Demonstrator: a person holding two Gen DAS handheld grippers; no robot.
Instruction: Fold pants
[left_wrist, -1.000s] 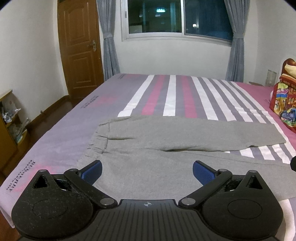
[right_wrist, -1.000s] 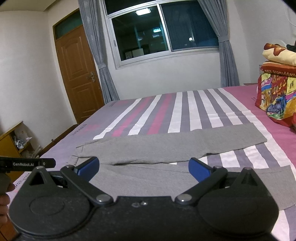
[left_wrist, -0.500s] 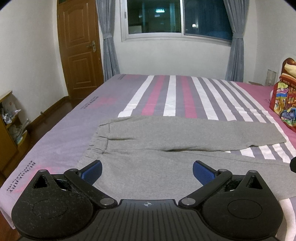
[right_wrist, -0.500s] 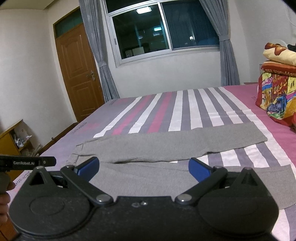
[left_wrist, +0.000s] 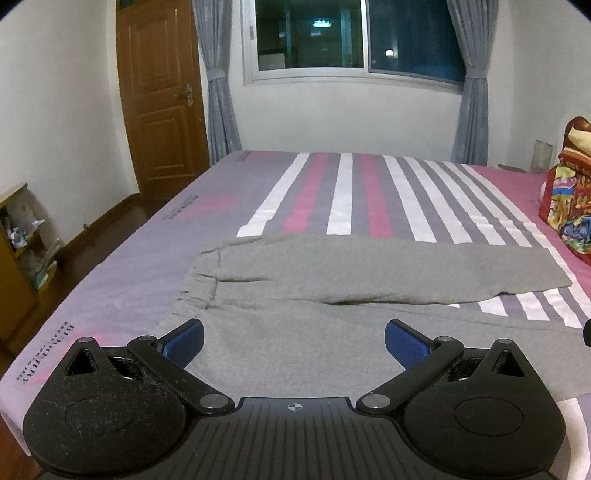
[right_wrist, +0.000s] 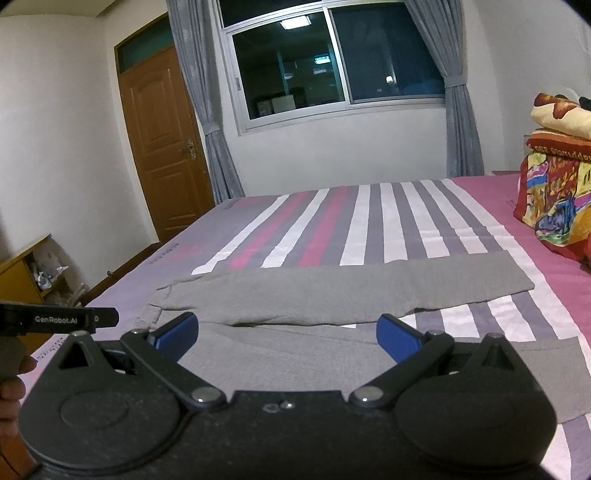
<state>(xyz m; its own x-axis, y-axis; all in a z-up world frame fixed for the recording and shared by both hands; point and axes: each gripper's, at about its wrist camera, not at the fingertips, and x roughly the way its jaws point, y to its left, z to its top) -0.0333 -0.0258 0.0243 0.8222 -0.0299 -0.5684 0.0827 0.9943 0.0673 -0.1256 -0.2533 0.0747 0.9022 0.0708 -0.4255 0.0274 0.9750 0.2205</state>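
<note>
Grey pants (left_wrist: 332, 280) spread flat on striped bed (left_wrist: 351, 192), waistband left | left gripper (left_wrist: 294, 341) fingers wide apart, above near leg, holding nothing | right gripper (right_wrist: 286, 338) likewise parted, above near leg

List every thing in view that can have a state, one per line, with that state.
Gray pants: spread flat on the bed, two legs apart, not yet folded.
Left hand-held gripper: open, holding nothing, above the pants.
Right hand-held gripper: open, holding nothing.
Door: shut.
Curtains: drawn aside and tied.
Window: dark outside; whether it is shut cannot be told.
Blankets: stacked at the bed's right end.
</note>
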